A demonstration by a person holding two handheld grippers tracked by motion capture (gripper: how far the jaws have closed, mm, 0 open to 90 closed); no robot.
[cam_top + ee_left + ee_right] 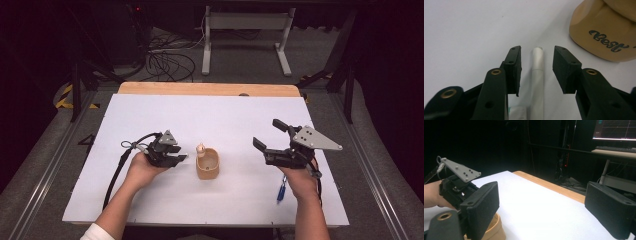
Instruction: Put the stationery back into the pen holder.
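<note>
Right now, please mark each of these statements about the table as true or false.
1. A white tube lies between the left gripper jaws. True; the pads do not touch it.
2. The tan cup stands between the two grippers. True.
3. The right gripper holds the cup. False; its jaws are wide open and hold nothing.
4. The cup is plain. False; dark lettering is printed on its side.

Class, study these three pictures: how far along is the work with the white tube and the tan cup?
Done: the left gripper sits low on the table, its black fingers either side of the slim white tube lying beside the tan cup with dark lettering. In hand: closing on the tube; gaps remain. Left: gripping and lifting it. The right gripper waits open.
</note>
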